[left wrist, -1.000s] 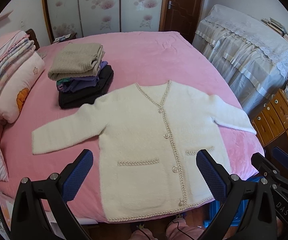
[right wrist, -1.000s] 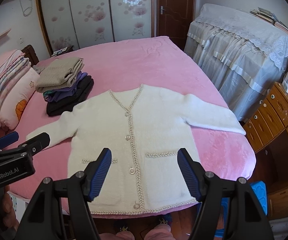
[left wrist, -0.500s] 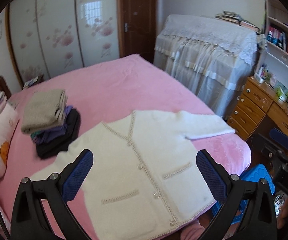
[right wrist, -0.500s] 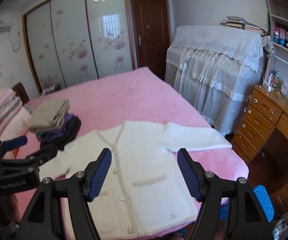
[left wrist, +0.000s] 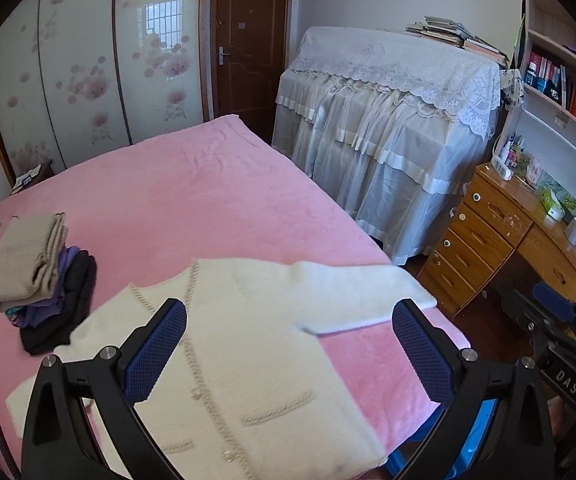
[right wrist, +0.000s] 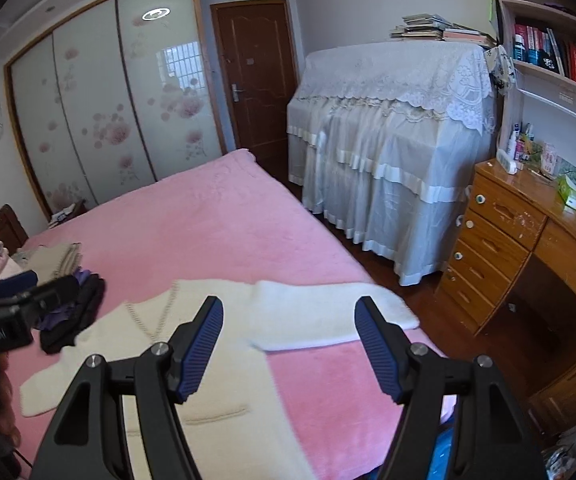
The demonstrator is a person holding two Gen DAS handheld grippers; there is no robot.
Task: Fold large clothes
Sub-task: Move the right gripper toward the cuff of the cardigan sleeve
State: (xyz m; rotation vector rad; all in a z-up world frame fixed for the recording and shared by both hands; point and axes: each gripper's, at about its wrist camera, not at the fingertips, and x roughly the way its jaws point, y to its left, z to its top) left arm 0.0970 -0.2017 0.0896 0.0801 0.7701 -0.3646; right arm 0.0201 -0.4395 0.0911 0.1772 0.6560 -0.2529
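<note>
Cardigan [left wrist: 256, 344] first: your cream knitted cardigan lies face up and spread flat on the near part of the pink bed [left wrist: 208, 200], buttoned down the front, with braided trim along the V-neck and the pocket tops. One sleeve [right wrist: 327, 312] stretches out toward the bed edge nearest the wooden desk [right wrist: 527, 232], its cuff right at that edge; the other sleeve [right wrist: 48, 384] reaches toward the pillow side. Your left gripper [left wrist: 288, 352] hangs over the body of the cardigan with its blue-padded fingers [left wrist: 156, 352] spread wide and nothing between them, and you cannot tell from this view whether they touch the knit. Your right gripper [right wrist: 289, 350] sits above the shoulder and the outstretched sleeve, its fingers [right wrist: 200, 348] likewise wide apart and holding nothing. Just beyond the cardigan's far sleeve, a pile of folded clothes [left wrist: 44, 280] rests on the bed, a beige knit on top of purple and black pieces, its black bottom layer just beside the cardigan's shoulder. Past the bed stand a piece of furniture draped in a white lace cover [left wrist: 387, 120] with books stacked on top, a brown door [left wrist: 248, 40] and a wardrobe with flowered sliding panels [left wrist: 88, 80].
</note>
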